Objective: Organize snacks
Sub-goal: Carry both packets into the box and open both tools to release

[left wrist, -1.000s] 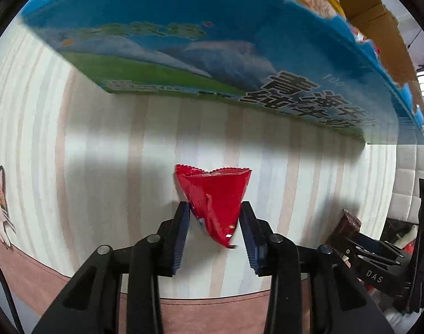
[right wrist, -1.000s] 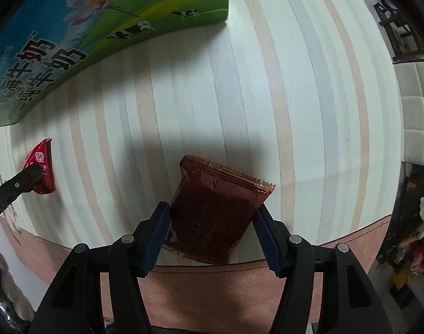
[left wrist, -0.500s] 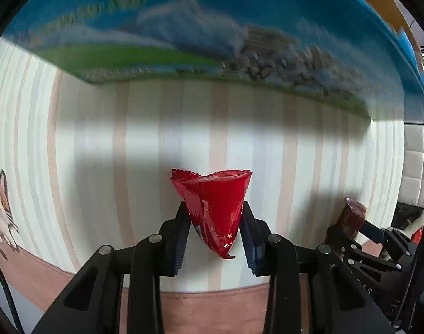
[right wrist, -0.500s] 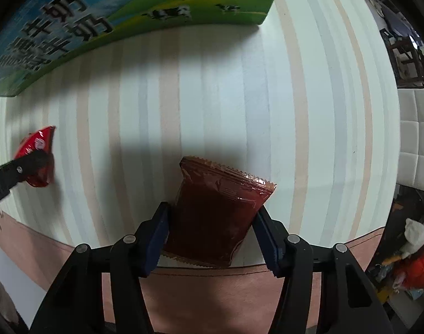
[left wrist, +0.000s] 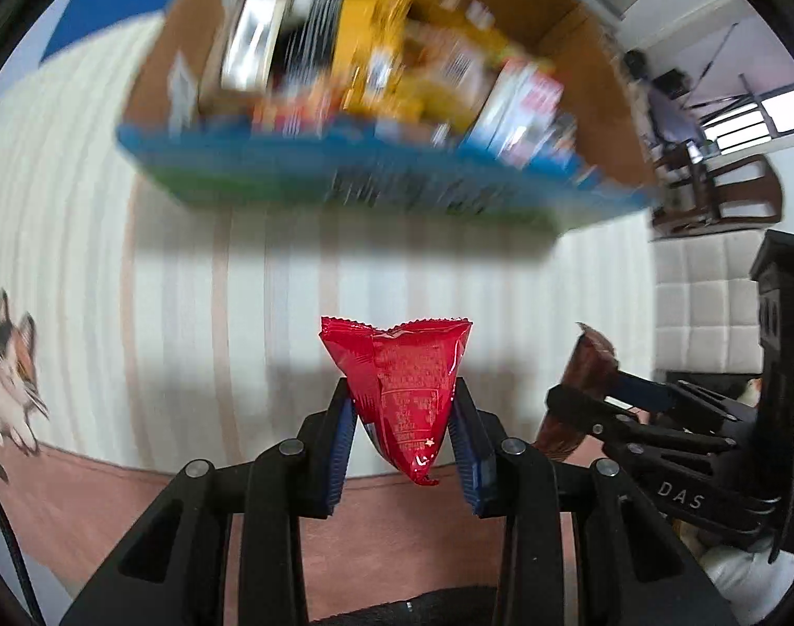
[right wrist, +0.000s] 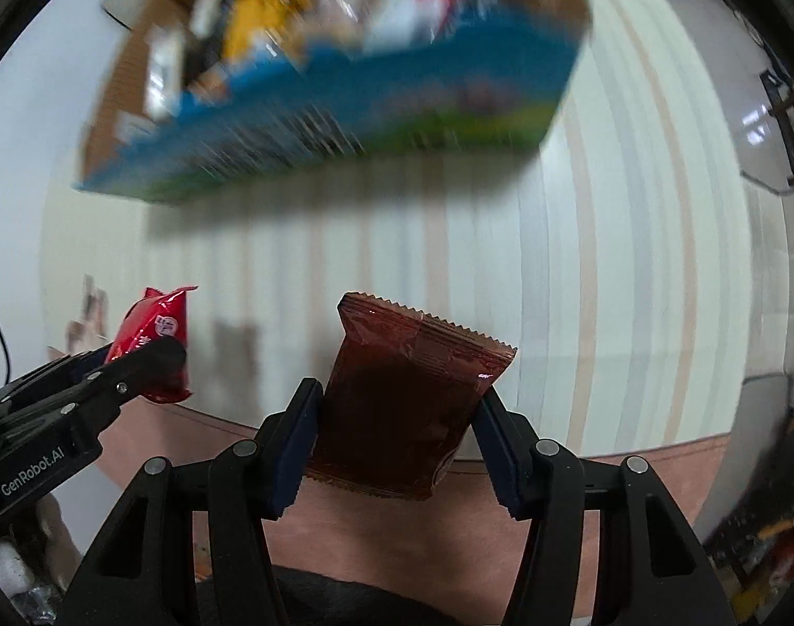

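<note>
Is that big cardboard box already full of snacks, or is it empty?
Partly filled at least: the open cardboard box shows a jumble of packets inside, yellow, white and red. Motion blur hides how full it is.

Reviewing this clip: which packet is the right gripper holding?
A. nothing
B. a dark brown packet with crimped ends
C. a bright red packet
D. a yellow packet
B: in the right wrist view the right gripper pinches a dark brown packet between its blue pads, while the red packet sits in the left gripper beside it.
</note>
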A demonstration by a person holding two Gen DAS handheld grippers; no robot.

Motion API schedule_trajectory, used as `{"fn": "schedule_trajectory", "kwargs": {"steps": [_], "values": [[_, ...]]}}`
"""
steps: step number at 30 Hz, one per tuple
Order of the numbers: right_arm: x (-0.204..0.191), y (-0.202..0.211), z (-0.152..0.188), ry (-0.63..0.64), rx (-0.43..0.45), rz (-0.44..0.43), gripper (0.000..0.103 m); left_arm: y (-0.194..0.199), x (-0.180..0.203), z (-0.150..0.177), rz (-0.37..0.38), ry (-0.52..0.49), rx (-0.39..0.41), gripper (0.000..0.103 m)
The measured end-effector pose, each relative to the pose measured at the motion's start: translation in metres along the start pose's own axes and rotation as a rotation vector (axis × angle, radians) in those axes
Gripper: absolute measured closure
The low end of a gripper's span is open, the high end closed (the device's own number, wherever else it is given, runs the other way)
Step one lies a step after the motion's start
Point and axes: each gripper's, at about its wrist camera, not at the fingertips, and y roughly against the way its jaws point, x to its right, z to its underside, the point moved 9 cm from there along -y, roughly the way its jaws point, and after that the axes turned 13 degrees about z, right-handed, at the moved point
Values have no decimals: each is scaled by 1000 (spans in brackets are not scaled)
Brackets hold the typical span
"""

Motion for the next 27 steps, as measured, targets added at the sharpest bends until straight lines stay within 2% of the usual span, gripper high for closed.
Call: {"fn": "schedule_trajectory", "kwargs": {"steps": [6,9,12,15,20,24,27], "values": [[-7,87,-61,6,141,-62,43,50,16,-57,8,-56,76,71],[-6,118,-98,13,206,-50,43,61,7,-84,-50,-76,106,71],[4,133,-128,3,234,-50,43,64,-14,-110,-108,-70,109,71],[-2,128,-149,0,236,-33,43,54,-37,-125,-142,-43,76,71],[-20,98,-177,-8,163,-50,43,41,-70,-143,-180,5,16,71],[-25,67,-192,8,122,-31,43,32,-85,-146,-209,12,-37,71],[-20,59,-203,23,105,-4,42,25,-90,-146,-233,2,-57,71]]}}
